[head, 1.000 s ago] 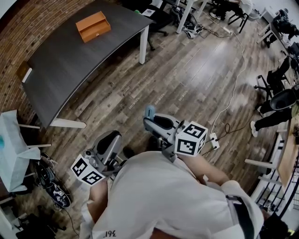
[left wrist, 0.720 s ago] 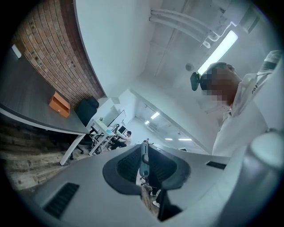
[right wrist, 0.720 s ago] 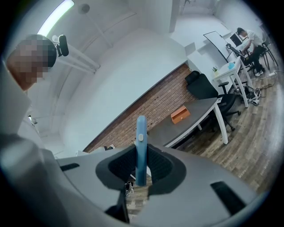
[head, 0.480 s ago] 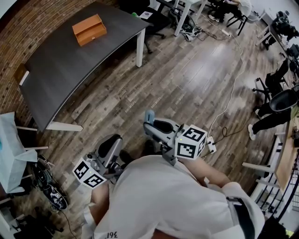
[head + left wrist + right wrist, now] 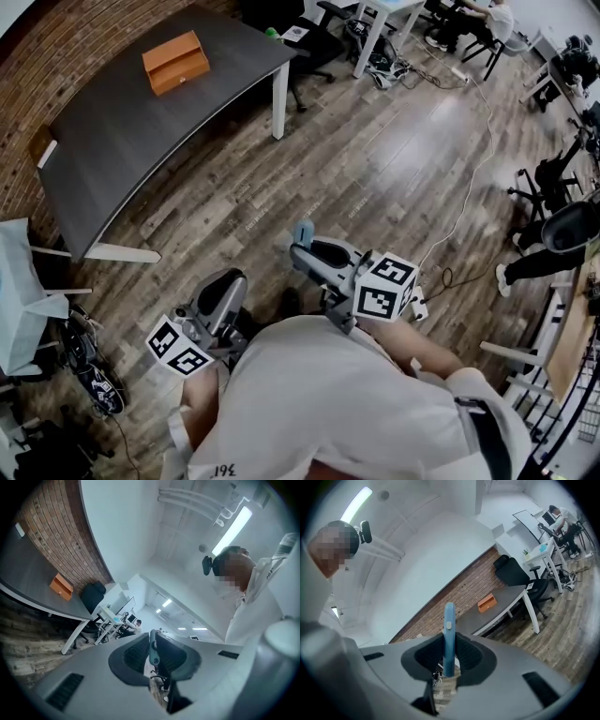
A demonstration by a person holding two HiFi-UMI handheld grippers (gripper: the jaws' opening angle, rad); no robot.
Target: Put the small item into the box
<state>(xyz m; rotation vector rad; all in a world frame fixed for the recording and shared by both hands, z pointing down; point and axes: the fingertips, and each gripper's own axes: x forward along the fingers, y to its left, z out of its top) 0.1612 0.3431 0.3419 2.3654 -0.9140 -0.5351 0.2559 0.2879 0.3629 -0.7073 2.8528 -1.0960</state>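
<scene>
An orange box (image 5: pixel 175 62) lies on the dark grey table (image 5: pixel 141 131) at the far left, beside a brick wall. It also shows in the right gripper view (image 5: pixel 487 603) and the left gripper view (image 5: pixel 61 587). My right gripper (image 5: pixel 305 246) is held low in front of my body, over the wooden floor. It is shut on a small flat blue item (image 5: pixel 302 231), which stands upright between the jaws (image 5: pixel 449 630). My left gripper (image 5: pixel 225 286) hangs lower left. Its jaws (image 5: pixel 152 651) are together, with only a thin teal strip at the seam.
Wooden floor lies between me and the table. A black office chair (image 5: pixel 314 37) stands at the table's far end, with white desks (image 5: pixel 384 14) behind it. A white cable (image 5: pixel 473 159) runs across the floor to a power strip (image 5: pixel 419 307). Chairs and legs are at the right edge.
The table and box have slid slightly up and left in the head view. Both grippers keep their pose, and the blue item stays in the right one.
</scene>
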